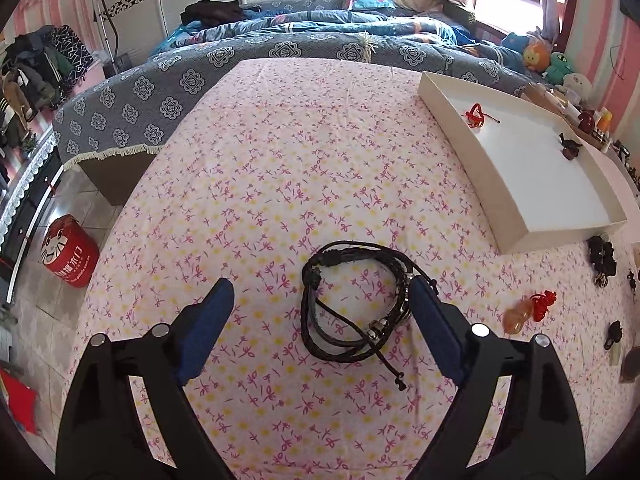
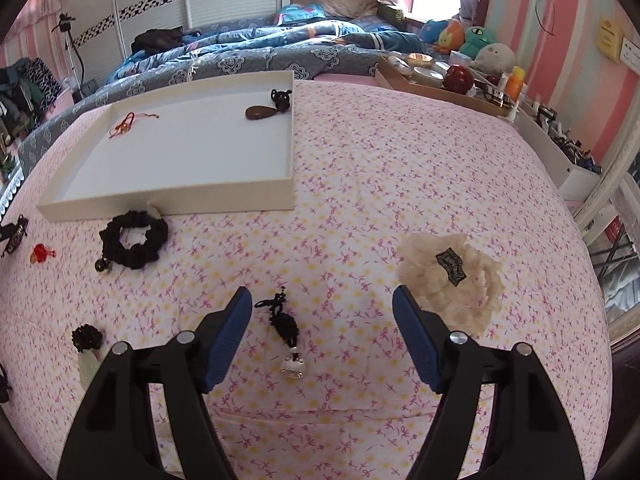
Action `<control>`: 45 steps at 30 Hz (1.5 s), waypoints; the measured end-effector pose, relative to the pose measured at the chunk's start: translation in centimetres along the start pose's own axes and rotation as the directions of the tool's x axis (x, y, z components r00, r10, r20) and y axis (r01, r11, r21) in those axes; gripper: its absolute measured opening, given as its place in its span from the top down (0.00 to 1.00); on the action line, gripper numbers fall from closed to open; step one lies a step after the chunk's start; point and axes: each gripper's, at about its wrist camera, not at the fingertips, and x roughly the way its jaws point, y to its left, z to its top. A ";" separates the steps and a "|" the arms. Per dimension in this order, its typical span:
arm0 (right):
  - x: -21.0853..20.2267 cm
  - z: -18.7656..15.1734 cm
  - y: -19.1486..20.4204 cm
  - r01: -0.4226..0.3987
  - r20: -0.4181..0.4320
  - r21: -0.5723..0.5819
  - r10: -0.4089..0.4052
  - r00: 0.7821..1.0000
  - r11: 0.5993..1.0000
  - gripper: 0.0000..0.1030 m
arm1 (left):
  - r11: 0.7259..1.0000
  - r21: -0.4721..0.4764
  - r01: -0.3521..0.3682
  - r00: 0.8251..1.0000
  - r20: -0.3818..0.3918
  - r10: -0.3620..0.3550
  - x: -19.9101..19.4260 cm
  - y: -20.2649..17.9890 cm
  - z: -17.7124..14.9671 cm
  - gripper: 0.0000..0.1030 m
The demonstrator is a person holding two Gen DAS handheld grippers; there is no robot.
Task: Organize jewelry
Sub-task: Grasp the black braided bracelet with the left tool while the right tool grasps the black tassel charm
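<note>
- Our left tool (image 1: 322, 300) hangs low over the floral-clothed counter (image 1: 280, 160), jaws spread wide and holding nothing, its right finger just touching the rim of the black braided bracelet (image 1: 352, 304) coiled between them.
- We judge a risk there: closing now could pinch only one loose cord, so the coil would unravel or drag as it lifts.
- The white tray (image 1: 472, 160) lies well apart to the right, with a red knotted charm (image 1: 474, 115) and a dark pendant (image 1: 570, 147) already in it; a long carry could let a dangling cord snag its wall.
- Our right tool (image 2: 322, 306) is also spread and empty, angled down at the black beaded charm (image 2: 286, 326), which lies nearer its left finger.
- An off-centre close might push that charm aside; the cream scrunchie (image 2: 452, 280) sits just beside the right finger and could get caught.
</note>
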 end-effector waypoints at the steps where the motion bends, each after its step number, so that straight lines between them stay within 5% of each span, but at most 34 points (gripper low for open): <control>1: 0.0 0.0 -0.1 0.001 0.000 0.001 -0.001 1.000 1.000 0.29 | 1.000 -0.001 0.003 1.000 -0.001 -0.003 0.0 0.0 0.0 0.15; 45: 1.0 -1.0 -0.3 -0.037 -0.042 -0.017 0.036 0.998 0.999 0.29 | 0.986 0.038 0.161 0.986 -0.046 -0.159 1.3 -2.0 0.4 0.63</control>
